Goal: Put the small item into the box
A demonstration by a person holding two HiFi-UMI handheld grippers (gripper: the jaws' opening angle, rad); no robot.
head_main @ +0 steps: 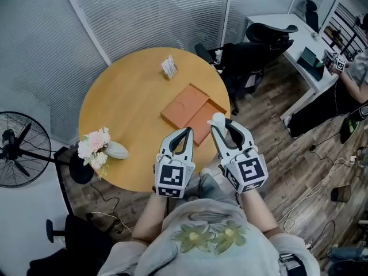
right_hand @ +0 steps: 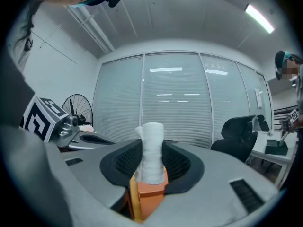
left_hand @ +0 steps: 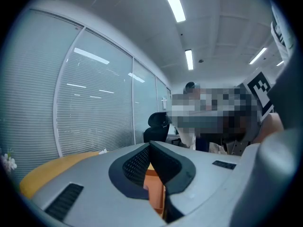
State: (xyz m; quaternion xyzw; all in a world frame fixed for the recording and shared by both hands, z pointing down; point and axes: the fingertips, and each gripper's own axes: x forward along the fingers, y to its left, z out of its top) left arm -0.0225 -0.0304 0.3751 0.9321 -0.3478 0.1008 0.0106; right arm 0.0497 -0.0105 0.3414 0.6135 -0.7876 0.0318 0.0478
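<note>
An orange box lies opened flat at the middle right of the round wooden table. My right gripper hovers over the box's near right edge, shut on a small white rolled item. In the right gripper view the white roll stands upright between the dark pads, with the orange box below it. My left gripper is just left of the right one, over the table's near edge. Its jaws meet at the tips with nothing between them, and the box shows through the gap behind them.
A bunch of pale flowers lies at the table's near left edge. A small white card stand is at the far side. Black office chairs stand right of the table, a fan at the left, a desk beyond.
</note>
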